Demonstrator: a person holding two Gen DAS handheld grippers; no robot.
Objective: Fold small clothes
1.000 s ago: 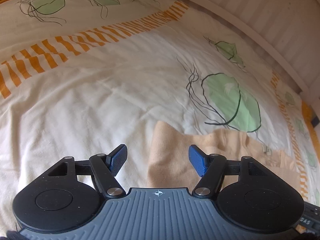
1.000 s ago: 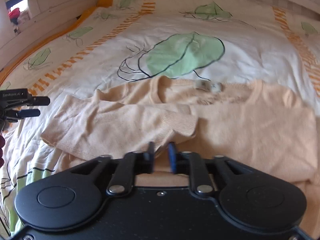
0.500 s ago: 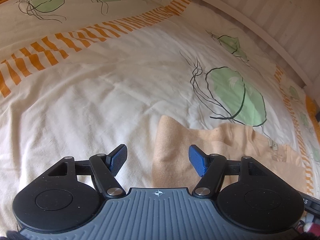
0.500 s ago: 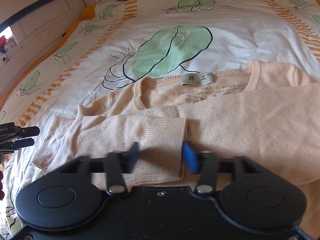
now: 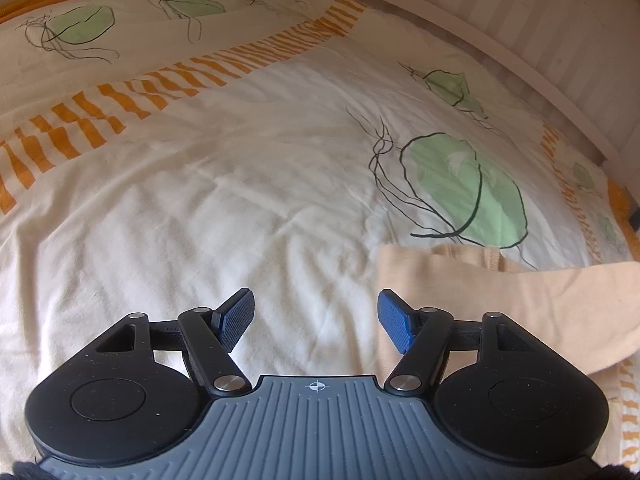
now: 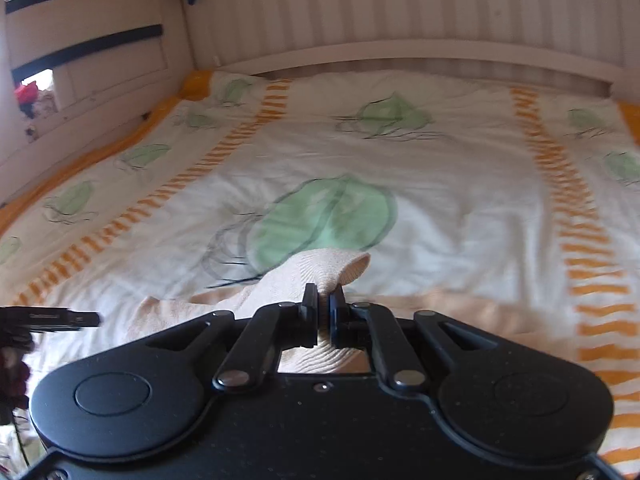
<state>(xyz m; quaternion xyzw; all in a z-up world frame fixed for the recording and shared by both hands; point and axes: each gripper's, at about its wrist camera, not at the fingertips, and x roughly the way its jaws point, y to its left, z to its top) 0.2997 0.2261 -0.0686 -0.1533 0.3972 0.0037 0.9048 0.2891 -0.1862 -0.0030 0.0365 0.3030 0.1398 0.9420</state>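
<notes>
A peach knit sweater (image 5: 500, 292) lies on the bed at the lower right of the left wrist view. My left gripper (image 5: 316, 304) hovers open over bare sheet just left of the sweater's edge, with nothing between its fingers. In the right wrist view my right gripper (image 6: 323, 300) is closing tight on the ribbed sleeve cuff (image 6: 328, 268), whose pinched end sticks up beyond the pads. The sleeve hangs lifted above the sweater body (image 6: 460, 312), most of which the gripper hides. The left gripper's side (image 6: 52, 316) shows at the left edge.
The bed cover (image 5: 240, 200) is cream with green leaf prints and orange striped bands. A white slatted bed rail (image 6: 400, 50) runs along the far side, and wooden panelling (image 6: 100, 92) stands at the left. A dark sleeve (image 6: 12, 368) shows at the left edge.
My right gripper closed on the sleeve cuff and rose with it, tilting up so the far rail came into view. In the left view the sweater's sleeve shifted right; the left gripper stayed put.
</notes>
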